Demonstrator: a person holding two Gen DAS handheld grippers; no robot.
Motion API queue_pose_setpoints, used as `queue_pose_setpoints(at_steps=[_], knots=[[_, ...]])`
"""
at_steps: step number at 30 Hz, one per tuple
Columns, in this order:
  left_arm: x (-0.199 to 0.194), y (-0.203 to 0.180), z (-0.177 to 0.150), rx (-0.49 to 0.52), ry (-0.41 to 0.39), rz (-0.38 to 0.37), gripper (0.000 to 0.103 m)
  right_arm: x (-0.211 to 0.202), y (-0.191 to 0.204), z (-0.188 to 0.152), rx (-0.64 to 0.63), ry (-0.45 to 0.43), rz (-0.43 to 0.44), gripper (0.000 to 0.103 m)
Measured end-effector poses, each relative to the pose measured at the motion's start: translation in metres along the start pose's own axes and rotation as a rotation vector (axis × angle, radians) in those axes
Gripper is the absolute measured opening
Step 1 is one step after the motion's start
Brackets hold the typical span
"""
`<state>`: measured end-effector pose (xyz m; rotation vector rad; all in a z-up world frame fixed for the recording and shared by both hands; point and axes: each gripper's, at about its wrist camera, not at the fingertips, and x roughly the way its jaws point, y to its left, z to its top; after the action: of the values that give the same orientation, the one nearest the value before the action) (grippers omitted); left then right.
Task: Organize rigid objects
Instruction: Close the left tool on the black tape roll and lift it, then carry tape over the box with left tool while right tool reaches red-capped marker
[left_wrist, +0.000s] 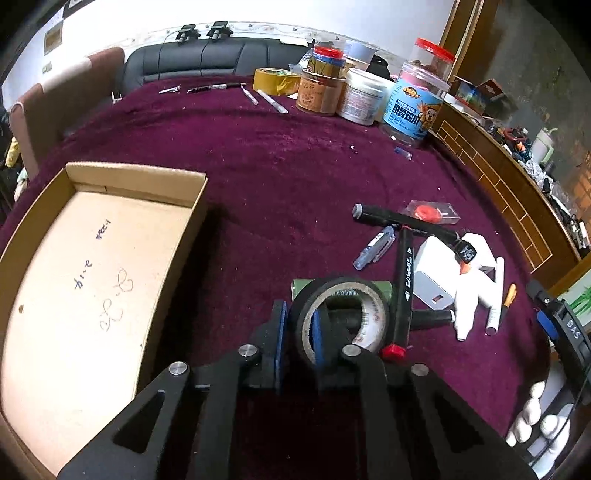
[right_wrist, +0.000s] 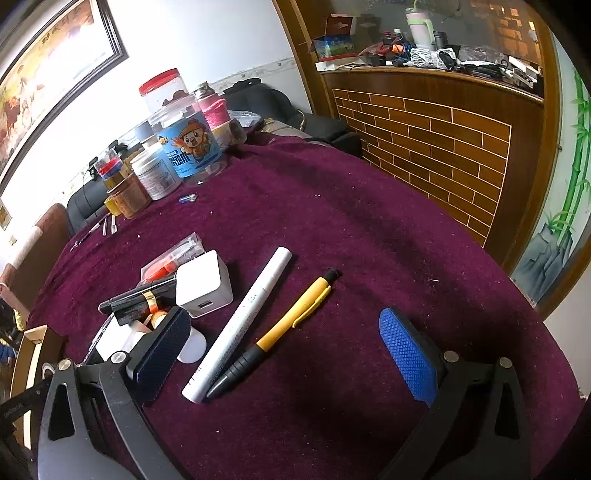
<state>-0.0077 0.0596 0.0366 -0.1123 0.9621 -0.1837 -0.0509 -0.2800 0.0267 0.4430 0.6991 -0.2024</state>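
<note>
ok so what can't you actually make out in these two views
- Green object, left wrist view: mostly hidden behind the black tape roll held in the left gripper.
- Cardboard box, left wrist view: its near end is cut off by the frame edge.
- White bottle, right wrist view: mostly hidden behind a right gripper finger.

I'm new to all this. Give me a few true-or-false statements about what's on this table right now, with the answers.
1. The left gripper has its jaws closed on the wall of the black tape roll. True.
2. The cardboard box is full of pens. False: nothing lies in it.
3. The right gripper stands open, holding nothing. True.
4. The yellow pen lies inside the box. False: it lies on the purple cloth beside the white marker.
</note>
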Motion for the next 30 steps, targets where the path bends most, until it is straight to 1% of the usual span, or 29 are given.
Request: queue_pose_setpoints(at_steps=[1,2,3,6,7,8,9,11,15,20,22,26,27,29,30], knots=[[0.002,-0.002,0.001,0.005,0.003,0.006,0.018,0.0,0.0,0.0,0.0,0.0,0.0,0.103],[0.005,-0.004,0.001,0.011,0.003,0.012,0.026,0.0,0.0,0.0,0.0,0.0,0.0,0.103],[0.007,-0.005,0.003,0.017,0.0,0.02,0.028,0.0,0.0,0.0,0.0,0.001,0.0,0.103],[0.015,-0.013,0.001,0.057,0.007,0.048,0.028,0.0,0.0,0.0,-0.001,0.002,-0.001,0.103],[0.015,-0.014,0.0,0.064,0.008,0.06,0.022,0.001,0.0,0.0,-0.001,0.004,-0.001,0.103],[0.014,-0.015,-0.001,0.065,0.003,0.065,0.01,0.002,0.0,0.0,-0.002,0.007,-0.001,0.103],[0.013,-0.015,-0.002,0.065,0.009,0.062,0.008,0.002,0.0,0.0,-0.001,0.01,-0.002,0.103],[0.004,-0.012,-0.003,0.044,0.01,0.023,0.006,0.004,-0.001,0.0,0.0,0.015,-0.003,0.103],[-0.034,0.0,-0.007,-0.008,-0.048,-0.041,0.006,0.005,-0.002,0.0,0.005,0.021,-0.006,0.103],[-0.099,0.029,-0.022,-0.086,-0.145,-0.121,0.006,0.008,-0.003,0.001,0.018,0.035,-0.017,0.103],[-0.129,0.045,-0.032,-0.11,-0.183,-0.14,0.007,0.01,-0.005,0.001,0.027,0.045,-0.025,0.103],[-0.174,0.072,-0.046,-0.143,-0.257,-0.157,0.007,0.016,-0.005,0.002,0.025,0.081,-0.027,0.103],[-0.185,0.08,-0.051,-0.15,-0.278,-0.164,0.007,0.013,-0.003,0.002,0.013,0.082,-0.036,0.103],[-0.209,0.094,-0.06,-0.156,-0.32,-0.169,0.007,-0.001,0.008,0.003,-0.06,0.081,-0.063,0.101],[-0.218,0.1,-0.063,-0.16,-0.334,-0.167,0.007,-0.02,0.017,0.004,-0.114,0.054,-0.058,0.1]])
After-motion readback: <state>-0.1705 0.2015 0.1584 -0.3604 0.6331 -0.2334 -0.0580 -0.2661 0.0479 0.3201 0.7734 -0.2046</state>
